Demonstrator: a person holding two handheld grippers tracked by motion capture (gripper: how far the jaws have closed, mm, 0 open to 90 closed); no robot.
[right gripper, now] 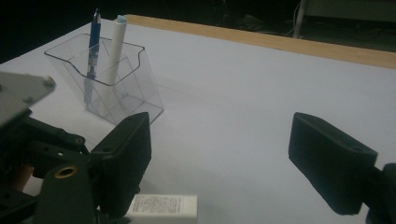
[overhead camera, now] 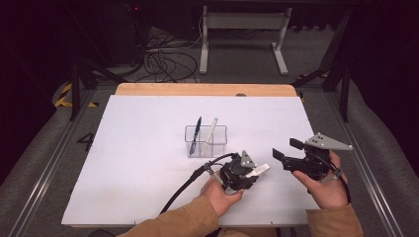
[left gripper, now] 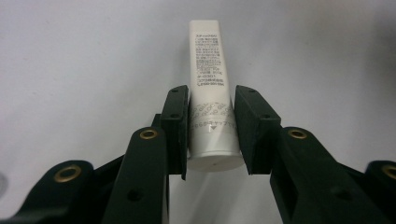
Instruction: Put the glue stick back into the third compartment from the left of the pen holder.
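A white tube-shaped stick with printed text sits between the jaws of my left gripper, whose pads press on its lower part. In the high view the left gripper is at the table's near middle, with the stick poking out to the right. My right gripper stands open just to the right of it, nothing between its jaws. The right gripper view has its own gripper wide apart over bare table, with the stick's end at the bottom.
A clear plastic holder stands mid-table with a blue pen and a white pen upright in it. The white table top ends in a wooden strip at the far side. Cables lie on the floor beyond.
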